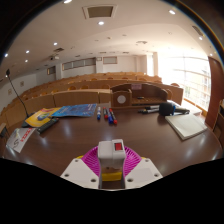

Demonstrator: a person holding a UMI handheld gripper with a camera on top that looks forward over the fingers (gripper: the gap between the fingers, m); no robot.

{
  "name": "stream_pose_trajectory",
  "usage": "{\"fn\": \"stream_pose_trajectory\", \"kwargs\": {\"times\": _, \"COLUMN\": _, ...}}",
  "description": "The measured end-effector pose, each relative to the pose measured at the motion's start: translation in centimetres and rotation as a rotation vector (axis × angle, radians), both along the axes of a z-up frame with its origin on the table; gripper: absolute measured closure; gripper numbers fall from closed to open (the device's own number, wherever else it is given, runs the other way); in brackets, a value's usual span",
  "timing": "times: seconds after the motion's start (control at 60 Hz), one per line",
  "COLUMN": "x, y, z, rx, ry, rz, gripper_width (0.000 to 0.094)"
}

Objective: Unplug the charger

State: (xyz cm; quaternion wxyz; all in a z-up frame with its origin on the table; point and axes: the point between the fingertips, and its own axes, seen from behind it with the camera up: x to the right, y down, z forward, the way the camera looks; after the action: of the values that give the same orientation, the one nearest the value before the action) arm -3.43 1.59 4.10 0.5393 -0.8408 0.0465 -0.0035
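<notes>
A small white charger block (111,153) with a red switch on its face sits between my fingers, with a yellow part (111,174) just below it. My gripper (111,163) is shut on the charger, and the magenta pads (93,158) press on both of its sides. The charger is held above the dark brown table (120,135), apart from anything on it. No socket or cable shows.
Beyond the fingers the table holds coloured papers and books (45,117) to the left, pens (107,116) in the middle, a white notebook (186,125) to the right and a wooden box (126,97) further back. A white packet (20,138) lies at the near left.
</notes>
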Motion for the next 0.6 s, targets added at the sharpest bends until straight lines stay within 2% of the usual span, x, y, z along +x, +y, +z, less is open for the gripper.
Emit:
{"fn": "stream_pose_trajectory", "kwargs": {"times": 0.317, "x": 0.0, "y": -0.3, "z": 0.3, "rx": -0.019, "ry": 0.038, "rz": 0.036, "gripper_width": 0.0691}}
{"fn": "stream_pose_trajectory", "kwargs": {"times": 0.333, "x": 0.1, "y": -0.3, "z": 1.1, "rx": -0.003, "ry": 0.035, "rz": 0.041, "gripper_width": 0.0689}}
{"fn": "stream_pose_trajectory", "kwargs": {"times": 0.383, "x": 0.9, "y": 0.3, "z": 9.4, "rx": 0.241, "ry": -0.141, "rz": 0.029, "gripper_width": 0.0693}}
{"fn": "stream_pose_trajectory", "kwargs": {"times": 0.417, "x": 0.6, "y": 0.3, "z": 16.0, "rx": 0.365, "ry": -0.218, "rz": 0.041, "gripper_width": 0.0696}}
{"fn": "stream_pose_trajectory", "kwargs": {"times": 0.45, "x": 0.2, "y": 0.9, "z": 21.0, "rx": 0.417, "ry": -0.185, "rz": 0.065, "gripper_width": 0.0695}}
{"fn": "stream_pose_trajectory", "kwargs": {"times": 0.5, "x": 0.4, "y": 1.3, "z": 25.6, "rx": 0.462, "ry": -0.046, "rz": 0.08, "gripper_width": 0.0694}}
{"fn": "stream_pose_trajectory", "kwargs": {"times": 0.55, "x": 2.3, "y": 1.3, "z": 29.4, "rx": 0.508, "ry": -0.028, "rz": 0.045, "gripper_width": 0.0695}}
{"fn": "stream_pose_trajectory", "kwargs": {"times": 0.6, "x": 5.9, "y": 0.7, "z": 30.8, "rx": 0.544, "ry": -0.048, "rz": 0.014, "gripper_width": 0.0695}}
